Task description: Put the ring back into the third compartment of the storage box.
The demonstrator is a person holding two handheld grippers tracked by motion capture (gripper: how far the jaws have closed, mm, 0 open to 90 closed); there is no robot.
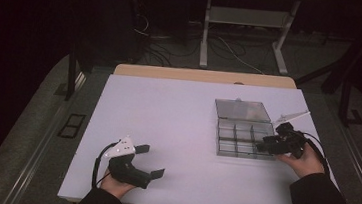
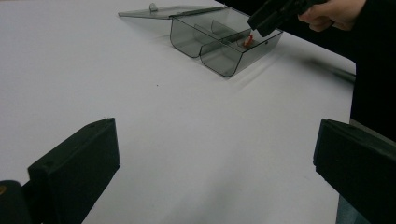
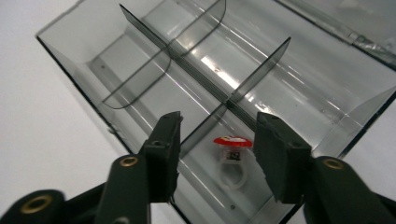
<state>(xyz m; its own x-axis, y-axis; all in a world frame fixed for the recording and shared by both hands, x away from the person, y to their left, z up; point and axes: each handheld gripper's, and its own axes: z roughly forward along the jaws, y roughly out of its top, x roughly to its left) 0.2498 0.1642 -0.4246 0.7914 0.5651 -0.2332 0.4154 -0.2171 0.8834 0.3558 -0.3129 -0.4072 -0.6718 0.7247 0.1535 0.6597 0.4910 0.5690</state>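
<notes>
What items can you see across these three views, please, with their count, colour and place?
Table: one, white top, centre of the high view; a tan edge shows at its far side.
Organizer box: one, smoky clear plastic with dividers, right part of the table, lid open and lying flat behind it.
Ring: one, clear band with a red and white top, in the box compartment just ahead of the right tool.
Cables: several, pale and dark, on the floor beyond the table.
Frame legs: two, white, on the floor at the back.
Left tool: one, black, near left of the table, jaws wide apart.
Right tool: one, black, at the box's right end, jaws apart either side of the ring.
</notes>
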